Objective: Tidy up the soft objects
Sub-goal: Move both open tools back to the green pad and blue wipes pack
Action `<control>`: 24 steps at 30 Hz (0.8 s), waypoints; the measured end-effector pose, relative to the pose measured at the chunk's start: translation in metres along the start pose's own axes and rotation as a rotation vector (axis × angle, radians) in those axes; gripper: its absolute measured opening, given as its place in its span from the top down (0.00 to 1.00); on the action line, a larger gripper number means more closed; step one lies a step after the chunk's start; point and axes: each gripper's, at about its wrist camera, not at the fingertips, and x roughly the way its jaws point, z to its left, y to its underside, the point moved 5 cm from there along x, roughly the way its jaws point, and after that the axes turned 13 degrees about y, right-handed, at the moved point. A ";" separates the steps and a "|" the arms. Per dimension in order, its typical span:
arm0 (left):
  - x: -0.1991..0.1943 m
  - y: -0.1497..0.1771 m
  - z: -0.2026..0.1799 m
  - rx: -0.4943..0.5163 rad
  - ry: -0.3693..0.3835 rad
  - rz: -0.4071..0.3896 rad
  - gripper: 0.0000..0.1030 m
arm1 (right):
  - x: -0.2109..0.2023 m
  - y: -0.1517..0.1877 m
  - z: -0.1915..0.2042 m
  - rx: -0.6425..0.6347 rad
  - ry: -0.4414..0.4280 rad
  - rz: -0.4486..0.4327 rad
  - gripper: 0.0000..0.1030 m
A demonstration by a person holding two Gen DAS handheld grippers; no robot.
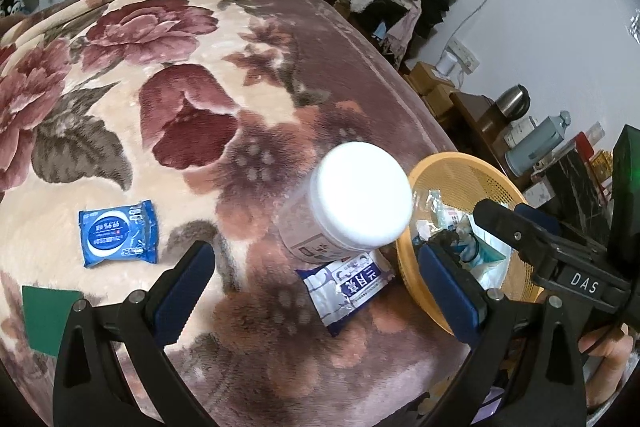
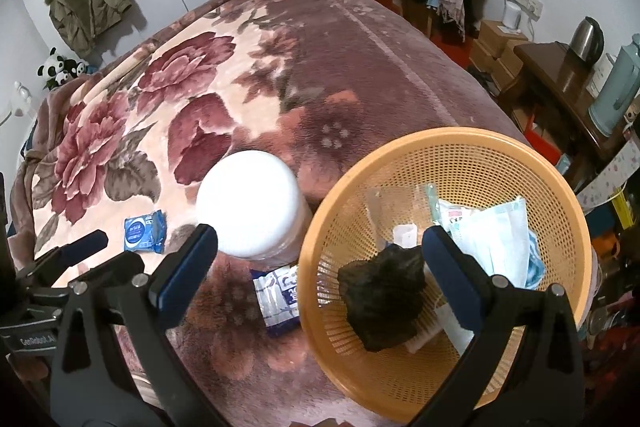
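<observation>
Both jaws spread, round perforated basket (image 2: pixel 444 163) holding crumpled black lump (image 2: pixel 382 301), plush floral blanket (image 2: pixel 340 75)

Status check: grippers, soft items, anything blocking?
Both grippers, left and right, open, empty. Black cloth in orange basket. Blue wipes pack loose on blanket. White-lidded jar sits on second pack.

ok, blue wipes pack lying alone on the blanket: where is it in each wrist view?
Left wrist: blue wipes pack lies lower left on the floral blanket, beyond the left finger, above a green card.
Right wrist: same pack sits left of centre, small, left of the white-lidded jar.
Shared landmark: the jar, which stands between the pack and the orange basket in both views.
</observation>
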 end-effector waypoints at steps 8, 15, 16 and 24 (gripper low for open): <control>-0.017 0.003 0.029 -0.057 -0.015 -0.026 0.01 | 0.001 -0.002 0.024 -0.034 -0.006 -0.005 0.00; -0.035 0.010 0.075 -0.140 -0.057 -0.049 0.01 | 0.003 -0.003 0.059 -0.088 -0.029 -0.006 0.00; -0.039 0.012 0.083 -0.155 -0.063 -0.054 0.01 | 0.003 -0.003 0.064 -0.098 -0.034 -0.007 0.00; -0.066 0.031 0.141 -0.276 -0.128 -0.090 0.01 | 0.004 -0.002 0.115 -0.186 -0.079 -0.014 0.00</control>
